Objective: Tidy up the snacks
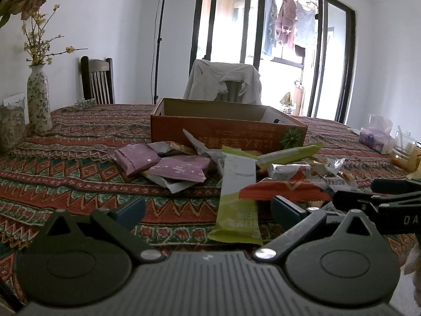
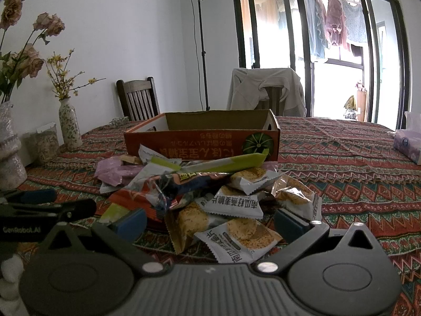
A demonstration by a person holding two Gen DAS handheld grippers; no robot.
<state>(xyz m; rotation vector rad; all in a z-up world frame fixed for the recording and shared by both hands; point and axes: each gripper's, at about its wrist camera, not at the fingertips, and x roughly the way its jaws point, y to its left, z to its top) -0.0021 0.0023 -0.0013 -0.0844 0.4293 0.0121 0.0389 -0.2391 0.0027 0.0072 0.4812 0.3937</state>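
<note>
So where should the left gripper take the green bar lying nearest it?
Take the green bar by its near end, coming in low from the front. That end lies flat on the tablecloth and clear of the pile, while its far end is tucked under the red packet. The left gripper is open, roughly in line with it.

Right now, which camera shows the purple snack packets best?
The left wrist view: two purple packets lie flat and mostly uncovered, left of the pile. In the right wrist view, they sit far left, crumpled and partly hidden behind other wrappers.
</note>
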